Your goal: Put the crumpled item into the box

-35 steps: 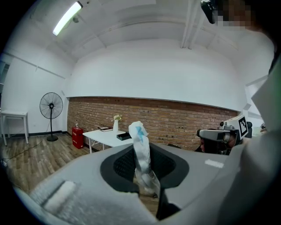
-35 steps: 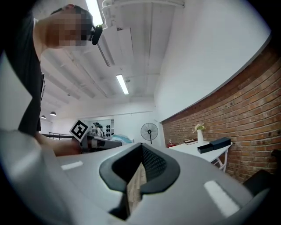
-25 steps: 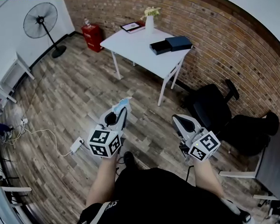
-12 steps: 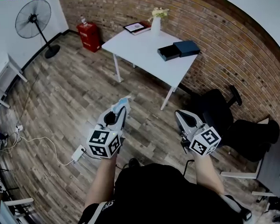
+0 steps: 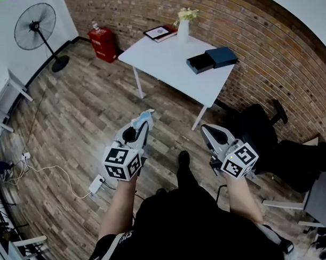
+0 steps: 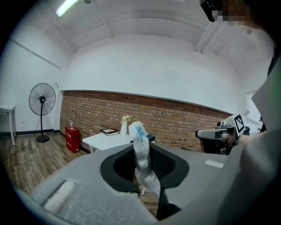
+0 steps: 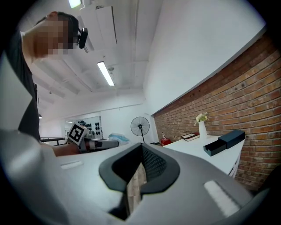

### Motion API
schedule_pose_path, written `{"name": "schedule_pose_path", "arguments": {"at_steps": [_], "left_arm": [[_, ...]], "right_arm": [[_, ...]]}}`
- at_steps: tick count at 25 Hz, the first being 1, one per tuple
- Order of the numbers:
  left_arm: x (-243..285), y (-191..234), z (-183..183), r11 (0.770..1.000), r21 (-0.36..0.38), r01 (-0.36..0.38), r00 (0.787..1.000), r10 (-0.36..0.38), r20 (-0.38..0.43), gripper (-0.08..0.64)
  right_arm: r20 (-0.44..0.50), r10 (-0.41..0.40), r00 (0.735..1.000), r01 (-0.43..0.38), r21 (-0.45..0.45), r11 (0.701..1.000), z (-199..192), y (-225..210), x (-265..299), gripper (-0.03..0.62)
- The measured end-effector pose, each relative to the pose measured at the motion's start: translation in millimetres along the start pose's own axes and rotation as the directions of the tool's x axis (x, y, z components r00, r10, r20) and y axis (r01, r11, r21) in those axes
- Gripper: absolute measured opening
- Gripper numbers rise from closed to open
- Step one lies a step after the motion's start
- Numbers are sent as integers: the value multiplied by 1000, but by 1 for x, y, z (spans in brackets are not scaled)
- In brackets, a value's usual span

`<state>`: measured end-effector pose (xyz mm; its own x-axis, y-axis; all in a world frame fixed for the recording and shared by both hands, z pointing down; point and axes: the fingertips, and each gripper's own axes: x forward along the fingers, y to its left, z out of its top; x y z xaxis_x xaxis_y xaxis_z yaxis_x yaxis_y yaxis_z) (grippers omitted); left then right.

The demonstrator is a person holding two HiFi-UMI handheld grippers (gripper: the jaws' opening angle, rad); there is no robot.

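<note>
The crumpled item (image 5: 143,118), white with a blue patch, is clamped between the narrowly parted jaws of the left gripper (image 5: 142,127) above the wood floor (image 5: 82,113). It is well apart from the dark box (image 5: 211,59) on the far white table (image 5: 160,60). The right gripper (image 5: 206,130), jaws together, holds nothing.

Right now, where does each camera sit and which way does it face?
Head view: on the person's head, looking steeply down at table, box; shows forearms, left gripper, right gripper.
Left gripper view: on the left gripper, looking along jaws clamping the crumpled item, toward the table; right gripper shows.
Right gripper view: on the right gripper, facing table and box; left gripper shows.
Shared: all three see the table.
</note>
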<state>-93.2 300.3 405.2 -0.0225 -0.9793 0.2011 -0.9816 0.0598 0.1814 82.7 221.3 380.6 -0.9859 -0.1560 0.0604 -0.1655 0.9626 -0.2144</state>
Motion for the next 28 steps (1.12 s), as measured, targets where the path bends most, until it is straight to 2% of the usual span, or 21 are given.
{"name": "schedule_pose_path", "arguments": {"at_steps": [5,11,14,17,22,28], "left_arm": [[67,10,9,1000,16,-9,1000,9,-26,67],[167,17,36,999,45,14,998,-11,-54,67],[208,20,39,999,33,17,996,-14,-83,67],[241,23,51,999,37,9,996,-5,-85,67],[292,17,66,999,41,17,997,-14,-70,67],[337,11,70,997,44,59,995,-55,-87,67]], "right_arm": [[16,36,999,-37,16,999,9,-58,24,-5],[23,-6,1000,6,5,1000,31,-175,44,-5],[30,-24,999,22,49,999,34,-215,51,-5],[32,-1,999,-2,94,996,32,-235,63,-5],[-10,59,998,-58,95,994,24,-257,75,-5],[9,12,1000,-13,110,994,35,-293,72,-5]]}}
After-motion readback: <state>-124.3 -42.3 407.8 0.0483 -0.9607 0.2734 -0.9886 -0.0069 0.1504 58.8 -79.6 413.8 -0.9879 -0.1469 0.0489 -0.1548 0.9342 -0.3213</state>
